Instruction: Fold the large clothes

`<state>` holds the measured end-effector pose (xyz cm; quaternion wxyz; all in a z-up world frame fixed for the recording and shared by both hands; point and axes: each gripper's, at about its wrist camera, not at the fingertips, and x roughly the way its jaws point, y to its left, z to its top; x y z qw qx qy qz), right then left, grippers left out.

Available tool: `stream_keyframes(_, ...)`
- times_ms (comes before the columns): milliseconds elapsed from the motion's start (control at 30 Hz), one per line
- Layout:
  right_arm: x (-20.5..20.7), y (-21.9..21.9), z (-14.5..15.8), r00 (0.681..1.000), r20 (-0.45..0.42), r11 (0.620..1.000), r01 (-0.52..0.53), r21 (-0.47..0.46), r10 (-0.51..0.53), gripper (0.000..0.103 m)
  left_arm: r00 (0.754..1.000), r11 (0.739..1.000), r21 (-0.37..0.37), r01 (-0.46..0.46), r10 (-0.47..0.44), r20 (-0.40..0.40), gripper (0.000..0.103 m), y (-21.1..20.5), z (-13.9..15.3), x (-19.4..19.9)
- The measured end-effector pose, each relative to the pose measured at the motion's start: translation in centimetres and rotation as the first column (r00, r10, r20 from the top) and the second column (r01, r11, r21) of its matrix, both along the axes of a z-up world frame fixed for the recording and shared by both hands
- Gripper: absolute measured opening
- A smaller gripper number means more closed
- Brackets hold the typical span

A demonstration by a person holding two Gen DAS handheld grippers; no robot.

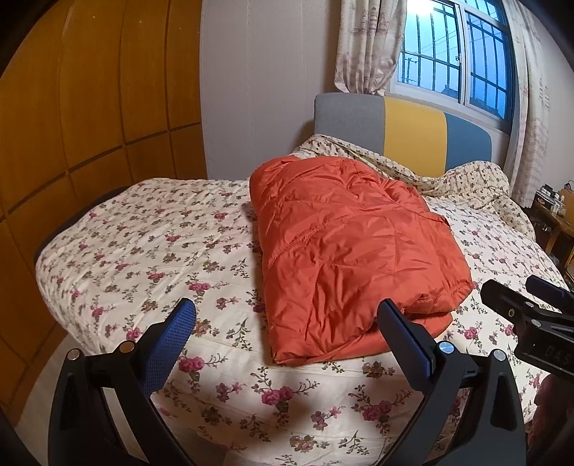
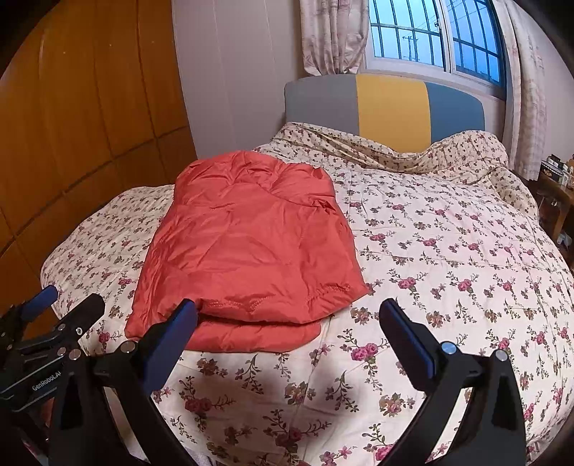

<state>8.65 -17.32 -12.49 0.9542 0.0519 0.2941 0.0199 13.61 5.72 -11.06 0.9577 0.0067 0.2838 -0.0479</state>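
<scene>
Though folded, orange jacket [image 1: 351, 247] amid floral quilt [image 1: 143, 251]

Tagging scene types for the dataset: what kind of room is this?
A home bedroom, most likely. A bed with a floral quilt and padded headboard, a curtained window, and a wooden wardrobe alongside. An orange puffy jacket lies folded on the quilt.

Warm indoor light, dusk-blue window [image 1: 455, 61], soft shadows on the bedspread [image 2: 448, 258], heavy fisheye bending, dark corners.
</scene>
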Motion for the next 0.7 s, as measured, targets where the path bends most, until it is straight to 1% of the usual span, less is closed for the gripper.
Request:
stream_keyframes(200, 0.2, 0.0, -0.2, 1.000, -0.009, 1.000, -0.001, 0.003, 0.001, 0.101, 1.000, 1.000, -0.023, -0.011, 0.011, 0.005, 0.100, 0.1, 0.0, -0.2)
stream_keyframes(267, 0.2, -0.2, -0.3, 1.000, -0.011, 1.000, 0.000, 0.006, 0.000, 0.101, 1.000, 0.999, -0.028, -0.027, 0.027, 0.010, 0.100, 0.1, 0.0, -0.3)
stream_keyframes(433, 0.6, -0.4, -0.7, 1.000, -0.025, 1.000, 0.002, 0.016, -0.002, 0.101, 1.000, 1.000, -0.010, -0.024, 0.024, 0.013, 0.100, -0.1, -0.2, -0.2)
stream_keyframes(700, 1.8, -1.3, -1.4, 0.998, -0.053, 1.000, 0.020, 0.019, -0.019, 0.101, 0.997, 0.998, -0.042, -0.047, 0.044, -0.059, 0.100, 0.5, -1.1, 1.5)
